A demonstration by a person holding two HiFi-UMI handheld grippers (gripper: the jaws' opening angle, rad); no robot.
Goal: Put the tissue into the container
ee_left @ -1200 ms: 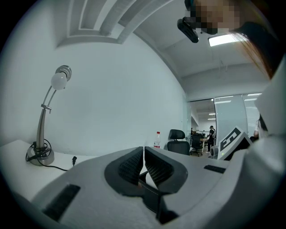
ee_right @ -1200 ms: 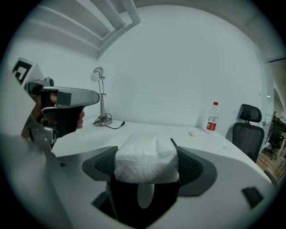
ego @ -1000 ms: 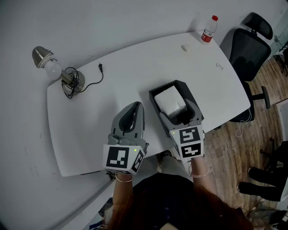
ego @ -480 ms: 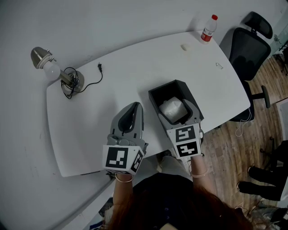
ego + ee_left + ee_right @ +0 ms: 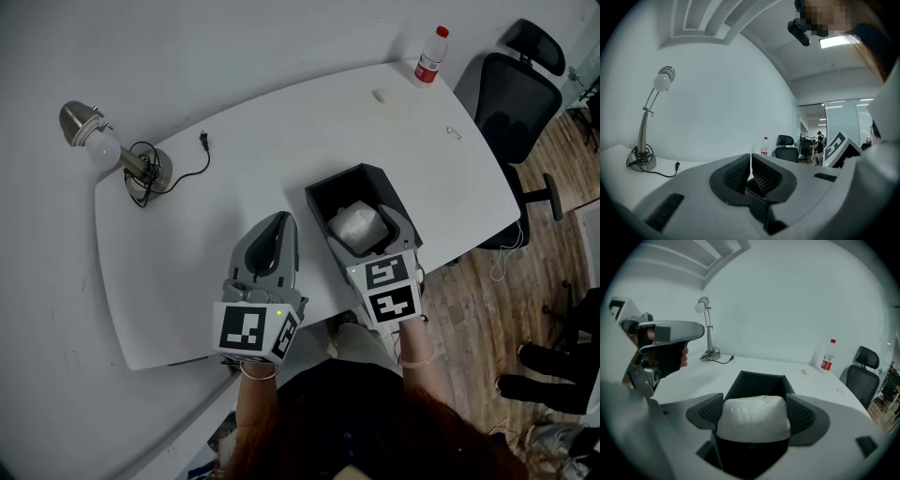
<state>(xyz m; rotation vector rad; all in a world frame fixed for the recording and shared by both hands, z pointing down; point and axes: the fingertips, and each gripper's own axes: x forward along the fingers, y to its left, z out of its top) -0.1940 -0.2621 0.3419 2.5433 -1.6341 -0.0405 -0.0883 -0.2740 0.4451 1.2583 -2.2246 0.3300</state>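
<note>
Right tool (image 5: 364,225) is clamped on the white tissue (image 5: 354,221), holding it over the near half of the open black container (image 5: 323,192) at the counter's (image 5: 281,131) 5 o'clock edge. Left tool (image 5: 750,171) (jaws pressed together, nothing between them) is at 6 o'clock, just beside the container; lamp (image 5: 103,145) at 10 o'clock

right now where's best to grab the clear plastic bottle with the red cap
Take the clear plastic bottle around its red-labelled middle, coming level from the near side. It stands upright at the far right corner of the white table, and its round body looks narrow enough for an opened tool.
</note>
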